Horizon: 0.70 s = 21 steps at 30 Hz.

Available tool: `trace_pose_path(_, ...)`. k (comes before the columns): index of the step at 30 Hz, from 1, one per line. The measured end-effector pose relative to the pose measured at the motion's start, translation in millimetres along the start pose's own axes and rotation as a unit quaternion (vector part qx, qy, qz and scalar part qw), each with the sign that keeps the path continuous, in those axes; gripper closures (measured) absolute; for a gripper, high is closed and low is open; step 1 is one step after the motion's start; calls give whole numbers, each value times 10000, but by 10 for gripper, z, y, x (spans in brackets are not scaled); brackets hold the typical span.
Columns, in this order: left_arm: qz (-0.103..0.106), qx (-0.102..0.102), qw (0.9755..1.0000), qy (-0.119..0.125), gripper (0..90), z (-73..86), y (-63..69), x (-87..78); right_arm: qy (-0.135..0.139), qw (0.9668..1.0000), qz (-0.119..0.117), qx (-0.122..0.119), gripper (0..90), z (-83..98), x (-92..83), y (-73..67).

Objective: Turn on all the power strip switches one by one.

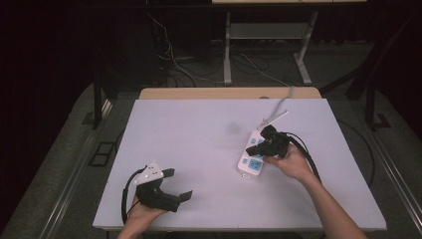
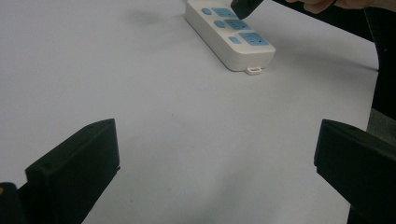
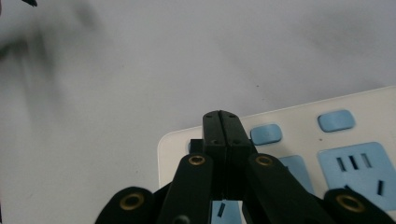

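White table [image 1: 199,149], left to right: left gripper [image 1: 178,185] rests near the front-left edge, jaws spread wide, holding nothing. Power strip [image 1: 250,160] lies right of centre, cord running to the far edge. Right gripper [image 3: 221,133] has its jaws pressed together, empty, tips over the strip's switch end. Likely pressing a blue button [image 3: 266,134]: aim squarely, push straight down, avoid the sockets.
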<state>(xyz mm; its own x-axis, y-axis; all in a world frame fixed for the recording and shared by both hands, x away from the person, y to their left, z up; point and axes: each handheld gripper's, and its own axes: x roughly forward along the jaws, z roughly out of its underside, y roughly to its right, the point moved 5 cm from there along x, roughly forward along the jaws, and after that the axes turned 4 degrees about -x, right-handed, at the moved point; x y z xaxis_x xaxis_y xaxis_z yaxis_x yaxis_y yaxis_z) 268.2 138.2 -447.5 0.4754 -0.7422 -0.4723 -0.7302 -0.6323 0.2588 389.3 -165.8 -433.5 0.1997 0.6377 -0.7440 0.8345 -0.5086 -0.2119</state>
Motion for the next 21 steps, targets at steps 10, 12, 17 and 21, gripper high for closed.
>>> trace_pose_path(10,-10,-13,10000,16,0,-2,-5,-2,64,9999,98,36,900,-43,-159,111)
trace_pose_path(12,-6,-10,10000,12,0,-2,-5,-1,77,9999,106,13,900,-74,-196,129)
trace_pose_path(17,-7,-1,10000,10,0,-2,-3,-1,53,9999,139,-9,900,-125,-224,164)
trace_pose_path(21,-9,-2,10000,18,0,-3,-5,-4,12,9999,122,-20,900,-157,-202,206)
